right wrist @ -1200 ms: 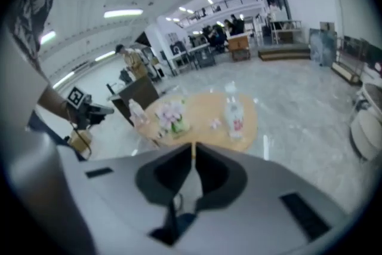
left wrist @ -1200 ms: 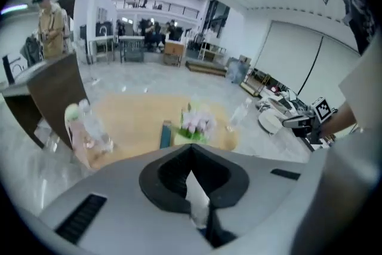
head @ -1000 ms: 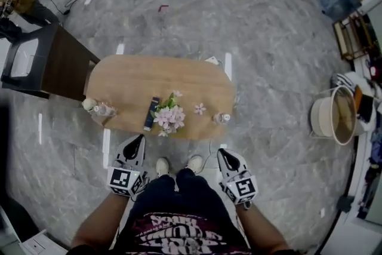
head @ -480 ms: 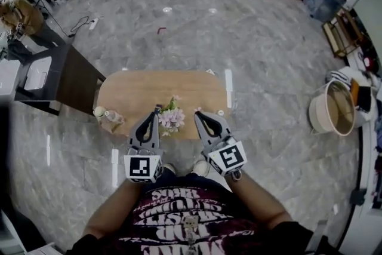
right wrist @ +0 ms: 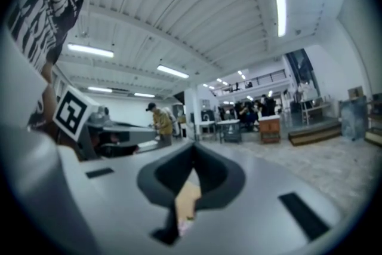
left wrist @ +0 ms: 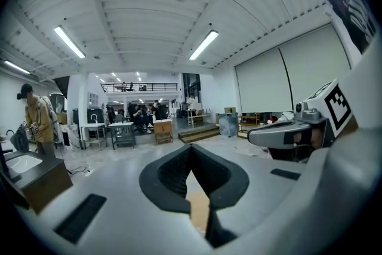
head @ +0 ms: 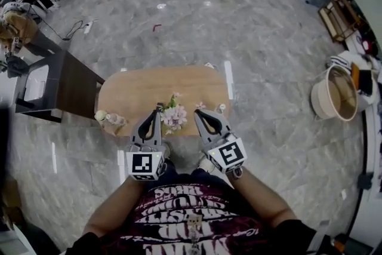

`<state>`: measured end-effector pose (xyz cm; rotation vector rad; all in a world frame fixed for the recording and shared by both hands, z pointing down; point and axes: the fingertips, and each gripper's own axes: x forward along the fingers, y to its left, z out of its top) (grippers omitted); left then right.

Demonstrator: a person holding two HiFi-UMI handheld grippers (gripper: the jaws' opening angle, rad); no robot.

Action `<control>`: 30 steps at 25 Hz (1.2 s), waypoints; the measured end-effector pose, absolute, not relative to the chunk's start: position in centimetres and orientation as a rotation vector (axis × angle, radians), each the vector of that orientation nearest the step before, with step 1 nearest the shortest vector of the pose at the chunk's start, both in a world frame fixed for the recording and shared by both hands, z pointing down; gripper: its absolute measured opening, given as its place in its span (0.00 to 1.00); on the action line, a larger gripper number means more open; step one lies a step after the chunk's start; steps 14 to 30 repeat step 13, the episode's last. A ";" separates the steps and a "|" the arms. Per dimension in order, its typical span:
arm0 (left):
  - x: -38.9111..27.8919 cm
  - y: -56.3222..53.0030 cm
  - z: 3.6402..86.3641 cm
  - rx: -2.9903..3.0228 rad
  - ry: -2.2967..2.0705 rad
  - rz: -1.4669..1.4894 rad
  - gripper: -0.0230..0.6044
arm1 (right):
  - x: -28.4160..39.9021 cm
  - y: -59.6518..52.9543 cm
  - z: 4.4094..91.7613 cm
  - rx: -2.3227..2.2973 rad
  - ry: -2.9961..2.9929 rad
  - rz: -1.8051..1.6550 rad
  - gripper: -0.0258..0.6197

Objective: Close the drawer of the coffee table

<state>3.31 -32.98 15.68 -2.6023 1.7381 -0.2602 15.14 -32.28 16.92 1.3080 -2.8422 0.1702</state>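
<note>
Standing at the near long edge of the oval wooden coffee table [head: 149,89], a person is holding both grippers out level over that edge, side by side and a little apart. The left gripper [head: 158,110] is pointing at the tabletop beside a bunch of pink flowers [head: 174,117]. The right gripper [head: 197,111] is pointing at the top on the flowers' other side. Each gripper's own view is showing its two dark jaws pressed together at the tips with nothing pinched between them; only a sliver of the wooden top is showing through the gap behind the tips.

The drawer is not showing from this steep angle: the tabletop is covering it, so whether it is standing open cannot be told.

- Near edge: the flowers are sitting just inside it, between the two grippers. A small clear bottle [head: 109,119] is lying at the near-left corner, and a small glass object [head: 221,108] is sitting at the near-right corner.
- Left end: a dark cabinet [head: 68,83] is standing close beside it, leaving only a narrow gap.
- Far edge: grey marble floor [head: 239,27] is lying wide open beyond it.
- Right end: open floor is running out to a round tub [head: 334,98], well apart from the table.

The person's body is filling the space at the near side, directly behind the grippers.
</note>
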 end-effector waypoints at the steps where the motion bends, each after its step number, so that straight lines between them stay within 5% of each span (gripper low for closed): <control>1: 3.4 -33.4 15.7 -2.617 1.717 -0.260 0.07 | 15.0 -32.4 17.1 1.316 -2.831 0.174 0.09; 13: -4.3 -40.8 17.5 -2.698 1.577 -0.296 0.07 | 7.9 -37.0 18.5 1.484 -2.647 0.227 0.09; 30: -4.3 -40.8 17.5 -2.698 1.577 -0.296 0.07 | 7.9 -37.0 18.5 1.484 -2.647 0.227 0.09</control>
